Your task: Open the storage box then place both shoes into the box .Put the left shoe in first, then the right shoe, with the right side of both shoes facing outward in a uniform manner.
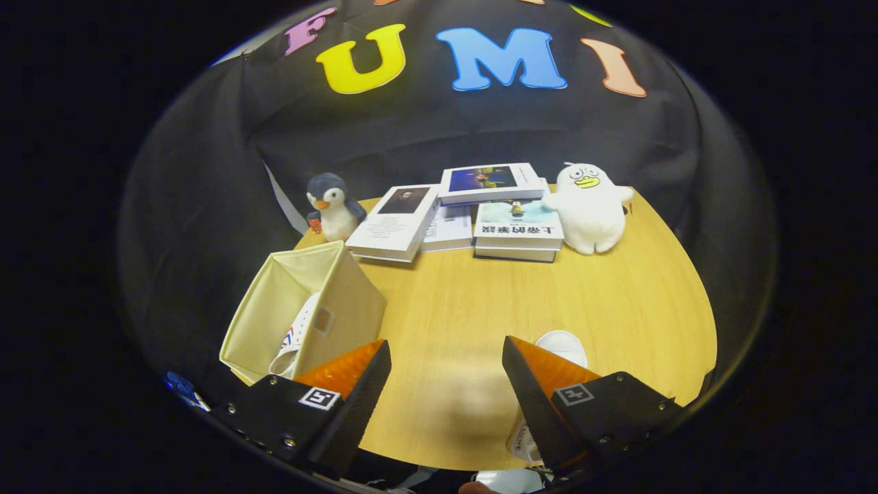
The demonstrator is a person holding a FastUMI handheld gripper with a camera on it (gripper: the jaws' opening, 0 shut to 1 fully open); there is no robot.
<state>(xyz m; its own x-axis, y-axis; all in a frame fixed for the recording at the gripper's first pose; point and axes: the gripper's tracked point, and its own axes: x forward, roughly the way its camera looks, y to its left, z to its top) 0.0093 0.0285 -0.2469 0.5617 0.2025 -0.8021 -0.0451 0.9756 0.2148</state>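
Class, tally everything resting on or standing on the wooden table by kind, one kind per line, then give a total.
Soft toys: 2, penguin and white duck
Books: 4
Storage box: 1
Shoes: 2, one in the box, one behind the right finger
Total: 9
The gripper is open, holding nothing.

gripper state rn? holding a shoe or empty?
hand-held gripper: open, holding nothing; bare table between its fingers. One shoe already stands in the storage box; second shoe lies behind the right finger.

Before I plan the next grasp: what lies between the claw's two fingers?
In the gripper view, only bare wooden table lies between the open claw's fingers. The second white shoe sits behind the right finger, not in the gap.
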